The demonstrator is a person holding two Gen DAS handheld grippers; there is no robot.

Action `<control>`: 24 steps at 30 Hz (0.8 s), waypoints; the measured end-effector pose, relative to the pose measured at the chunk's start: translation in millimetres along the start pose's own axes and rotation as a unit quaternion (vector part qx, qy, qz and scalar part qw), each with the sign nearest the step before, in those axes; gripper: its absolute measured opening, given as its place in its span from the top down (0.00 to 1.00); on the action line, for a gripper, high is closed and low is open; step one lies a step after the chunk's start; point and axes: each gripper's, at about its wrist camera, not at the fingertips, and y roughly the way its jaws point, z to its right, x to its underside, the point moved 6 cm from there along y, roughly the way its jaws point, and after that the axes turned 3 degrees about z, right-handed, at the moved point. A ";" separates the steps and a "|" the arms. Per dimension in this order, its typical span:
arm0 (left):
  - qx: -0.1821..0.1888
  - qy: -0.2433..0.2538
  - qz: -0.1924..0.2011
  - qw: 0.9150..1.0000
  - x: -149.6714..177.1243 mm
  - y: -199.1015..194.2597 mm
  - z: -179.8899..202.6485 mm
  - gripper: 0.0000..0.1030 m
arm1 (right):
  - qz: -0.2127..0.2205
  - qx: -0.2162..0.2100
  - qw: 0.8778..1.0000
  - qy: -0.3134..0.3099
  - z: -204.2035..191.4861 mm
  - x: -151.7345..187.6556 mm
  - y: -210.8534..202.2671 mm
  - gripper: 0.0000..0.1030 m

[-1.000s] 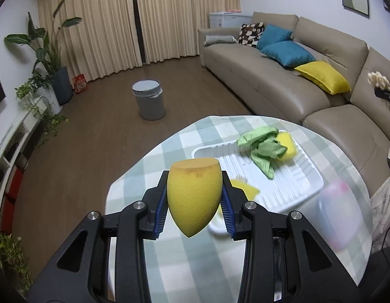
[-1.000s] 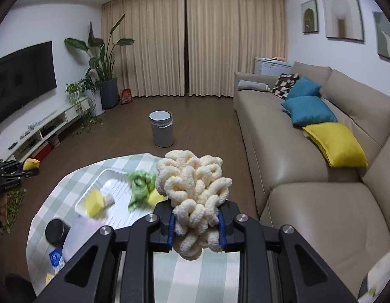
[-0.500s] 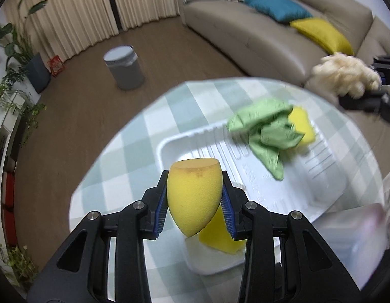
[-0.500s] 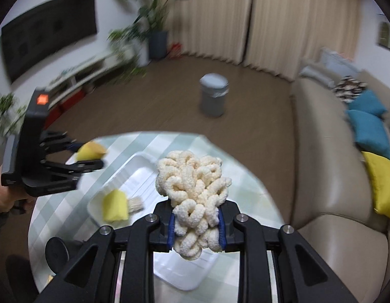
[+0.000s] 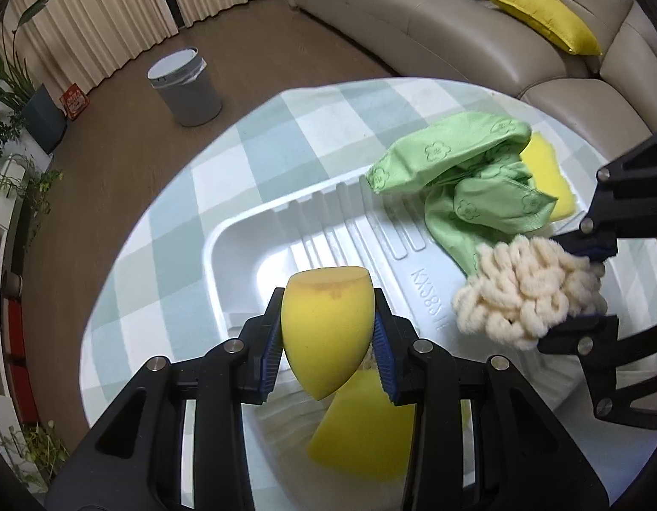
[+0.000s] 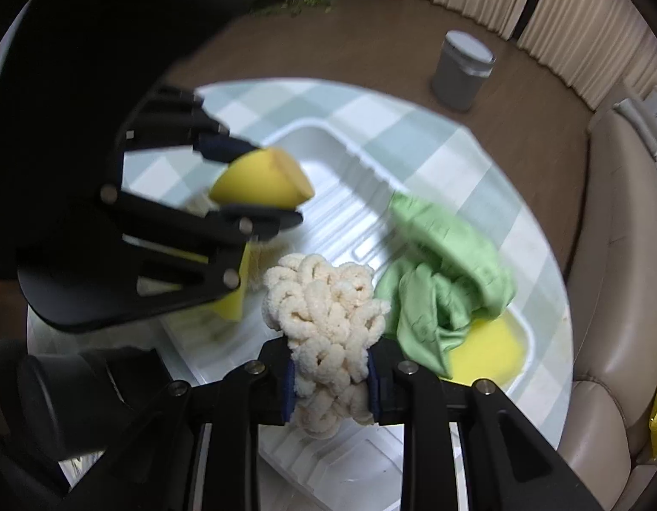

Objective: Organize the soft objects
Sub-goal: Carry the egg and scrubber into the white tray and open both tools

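My left gripper is shut on a yellow egg-shaped sponge and holds it over the near end of the white ribbed tray; the sponge also shows in the right wrist view. My right gripper is shut on a cream chenille sponge, held over the tray's middle; it also shows in the left wrist view. In the tray lie a crumpled green cloth, a yellow sponge under it, and another yellow sponge below my left gripper.
The tray sits on a round table with a green-white checked cloth. A grey bin stands on the wooden floor beyond. A beige sofa with cushions runs along the right. A black cylindrical object sits at the table's near left.
Both grippers have come down and inward over the tray, each still holding its sponge. The right gripper with the cream sponge has moved in close beside the left one.
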 end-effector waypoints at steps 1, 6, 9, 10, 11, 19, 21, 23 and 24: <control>0.000 0.002 -0.004 1.000 1.0 4.3 1.6 0.66 | -0.007 0.000 1.000 -0.005 -0.1 3.0 3.7 0.74; -0.001 0.007 -0.013 1.000 5.9 12.4 6.6 0.65 | -0.040 0.000 0.999 -0.017 -1.7 16.0 22.4 0.73; 0.003 0.001 -0.014 1.000 6.5 12.9 6.2 0.64 | -0.046 0.002 0.999 -0.012 0.7 19.8 30.4 0.73; 0.008 -0.004 -0.015 1.000 7.1 13.8 5.8 0.64 | -0.049 0.003 0.999 -0.010 1.9 21.1 33.0 0.72; 0.011 -0.006 -0.017 1.000 7.7 14.6 5.5 0.63 | -0.049 0.005 0.999 -0.009 2.9 22.1 34.8 0.72; 0.018 -0.024 -0.004 1.000 8.8 10.4 3.9 0.32 | -0.043 0.012 0.999 -0.001 3.6 22.9 40.5 0.45; 0.020 -0.033 0.006 0.999 5.8 3.5 -0.3 0.29 | -0.034 0.006 0.999 0.002 4.0 21.5 37.4 0.41; 0.024 -0.043 0.017 0.999 0.6 -4.1 -4.0 0.29 | -0.021 0.008 1.000 0.002 6.1 20.3 30.3 0.33; 0.024 -0.045 0.022 0.998 -0.8 -8.8 -5.4 0.29 | -0.017 0.008 1.000 0.002 6.7 19.8 26.4 0.31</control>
